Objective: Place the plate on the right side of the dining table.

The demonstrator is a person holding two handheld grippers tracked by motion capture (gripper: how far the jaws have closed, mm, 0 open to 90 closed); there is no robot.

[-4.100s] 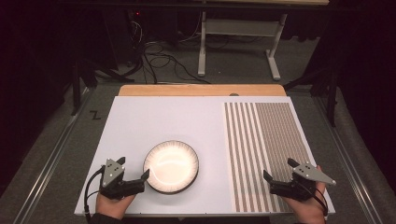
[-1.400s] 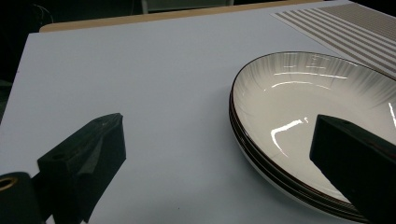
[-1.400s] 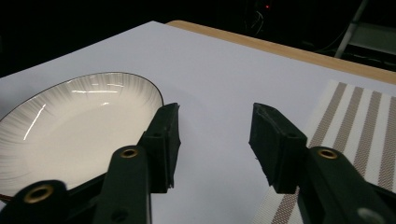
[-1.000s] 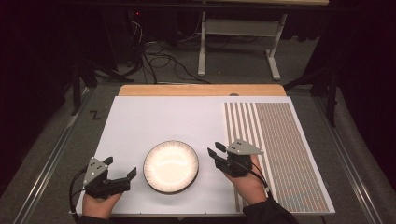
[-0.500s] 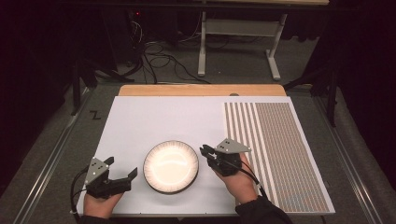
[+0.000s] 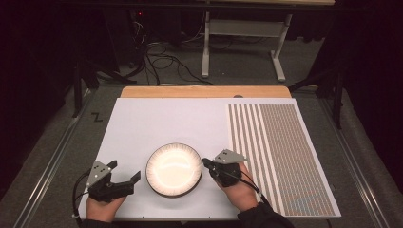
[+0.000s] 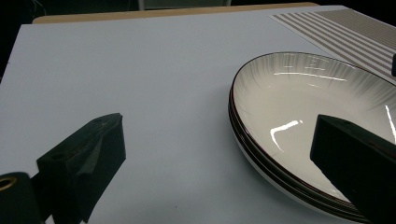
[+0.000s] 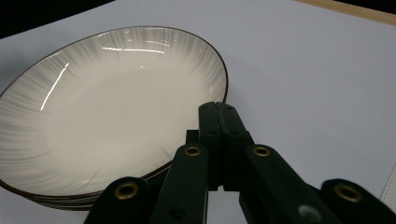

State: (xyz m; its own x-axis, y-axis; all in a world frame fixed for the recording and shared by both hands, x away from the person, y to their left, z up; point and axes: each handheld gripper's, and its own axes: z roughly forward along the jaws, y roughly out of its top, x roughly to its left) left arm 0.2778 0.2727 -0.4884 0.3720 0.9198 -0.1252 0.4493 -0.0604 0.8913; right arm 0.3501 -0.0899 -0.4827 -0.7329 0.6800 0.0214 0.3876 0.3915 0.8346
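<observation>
— Two grippers flank the plate (image 6: 174,169), near-centre on the white mat (image 6: 157,123). What changed?
— Right gripper (image 6: 207,164) came in from the right; its jaws just closed empty, tips at the rim. Left gripper (image 6: 127,182) waits wide open, empty.

White rectangular worktop (image 6: 157,123) seen from above, its matte surface bare toward the far left corner. A light wooden strip (image 6: 204,91) runs along the far edge. A striped brown-and-white rectangular mat (image 6: 280,152) covers the right part of the worktop, with wide stripes on its left side giving way to finer ones at right. Beyond the worktop, a grey carpeted floor (image 6: 309,80) carries a tangle of black cables (image 6: 161,59) and the white metal base of a stand (image 6: 242,33). Grey metal rails (image 6: 52,161) flank the worktop on both sides.
</observation>
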